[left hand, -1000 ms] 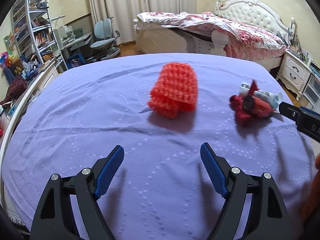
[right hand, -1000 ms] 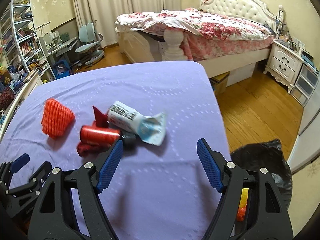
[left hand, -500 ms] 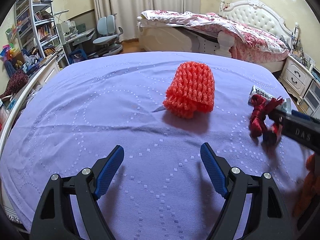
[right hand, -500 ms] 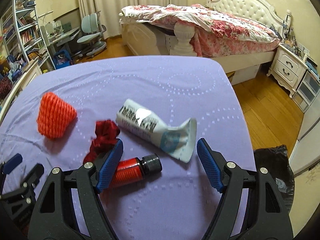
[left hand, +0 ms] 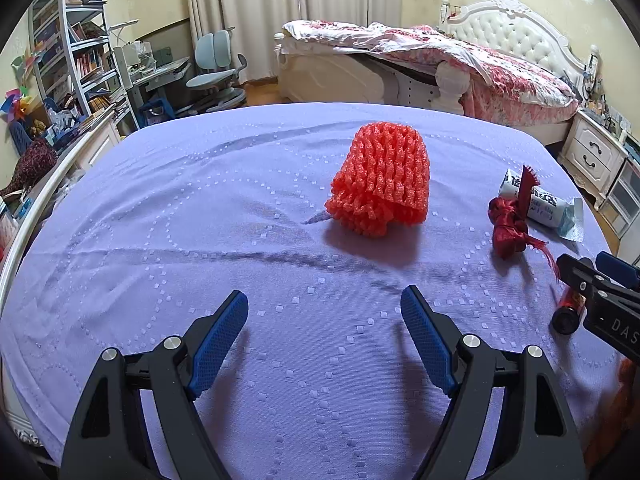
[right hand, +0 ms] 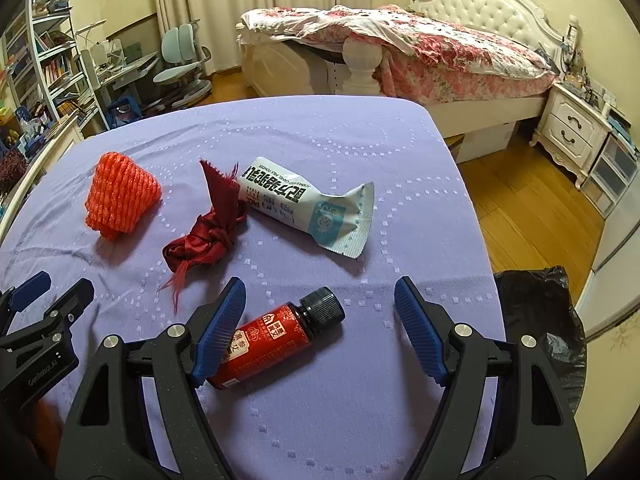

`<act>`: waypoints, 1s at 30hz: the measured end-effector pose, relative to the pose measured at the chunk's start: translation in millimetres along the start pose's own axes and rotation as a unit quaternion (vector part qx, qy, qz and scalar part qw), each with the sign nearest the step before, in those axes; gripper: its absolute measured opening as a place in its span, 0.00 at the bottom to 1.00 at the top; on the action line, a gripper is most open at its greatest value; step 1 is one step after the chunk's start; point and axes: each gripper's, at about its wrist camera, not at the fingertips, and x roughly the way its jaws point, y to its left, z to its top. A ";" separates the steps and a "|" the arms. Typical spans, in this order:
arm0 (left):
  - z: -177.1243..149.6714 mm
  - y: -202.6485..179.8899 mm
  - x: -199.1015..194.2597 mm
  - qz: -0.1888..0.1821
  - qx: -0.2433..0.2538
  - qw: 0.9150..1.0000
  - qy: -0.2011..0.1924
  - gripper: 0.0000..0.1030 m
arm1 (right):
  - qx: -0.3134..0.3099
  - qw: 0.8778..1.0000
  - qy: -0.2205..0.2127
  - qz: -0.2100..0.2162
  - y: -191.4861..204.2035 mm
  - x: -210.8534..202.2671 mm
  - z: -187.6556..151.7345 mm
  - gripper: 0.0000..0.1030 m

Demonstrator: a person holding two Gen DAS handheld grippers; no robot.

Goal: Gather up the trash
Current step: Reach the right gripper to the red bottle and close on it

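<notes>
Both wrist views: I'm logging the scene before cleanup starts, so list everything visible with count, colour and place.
Foam net sleeve: one, orange-red, left part of the cloth.
Knotted ribbon: one, dark red, between sleeve and packet.
Packet: one, white and teal, right of the ribbon.
Bottle: one, red with black cap, lying between the right gripper's fingers.
Tablecloth: one, purple.
Bin bag: one, black, on the floor at right.
Bed: one, white with floral bedding, behind.
Left gripper: open, empty.
Right gripper: open around the bottle.
</notes>
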 end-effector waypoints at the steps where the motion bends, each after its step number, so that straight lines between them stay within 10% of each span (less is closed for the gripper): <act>1: 0.0 0.1 -0.1 0.000 0.000 1.000 0.000 0.76 | 0.001 1.000 -0.001 -0.001 -0.1 -1.2 -0.8 0.73; 30: -1.1 10.5 -2.1 -0.036 -0.023 0.999 -0.003 0.76 | 0.046 0.999 -0.001 -0.025 -6.1 -31.3 -19.5 0.73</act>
